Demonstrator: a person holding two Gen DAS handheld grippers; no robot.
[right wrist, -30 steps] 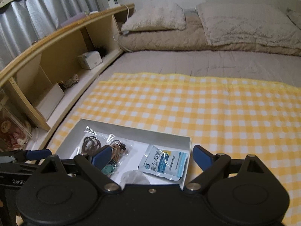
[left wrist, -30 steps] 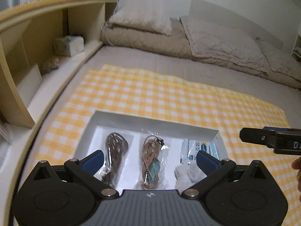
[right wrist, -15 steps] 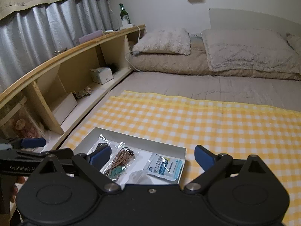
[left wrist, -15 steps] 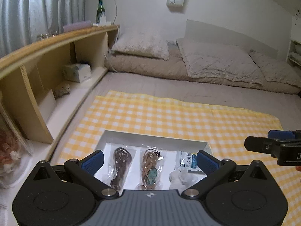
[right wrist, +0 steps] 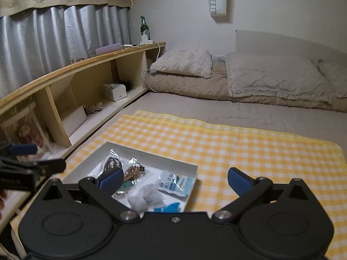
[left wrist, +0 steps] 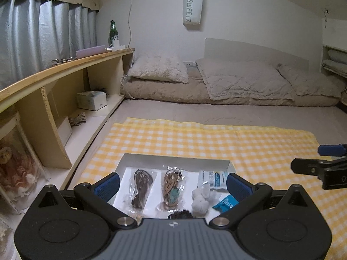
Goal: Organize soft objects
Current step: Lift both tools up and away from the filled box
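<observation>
A shallow white box (left wrist: 175, 159) lies on a yellow checked cloth (left wrist: 216, 140). It holds a bag of dark brown cord (left wrist: 139, 189), a bag of tan cord (left wrist: 172, 189), white cotton balls (left wrist: 200, 199), a blue-and-white packet (left wrist: 214, 178) and a teal packet (left wrist: 225, 203). My left gripper (left wrist: 172, 184) hovers open above the box's near side, holding nothing. My right gripper (right wrist: 174, 178) hangs over the box's right end (right wrist: 190, 169), its jaws opening with nothing between them. Each gripper shows at the edge of the other's view.
A long wooden shelf (left wrist: 65, 69) runs along the left, with a tissue box (left wrist: 92, 100), a green bottle (left wrist: 112, 32) on top and a doll in a clear case (left wrist: 13, 169). Beige pillows (left wrist: 158, 71) and quilts line the far wall.
Both grippers have drawn back and risen from the box, and both views have tilted up to show more of the room. The right jaws stand slightly wider.
</observation>
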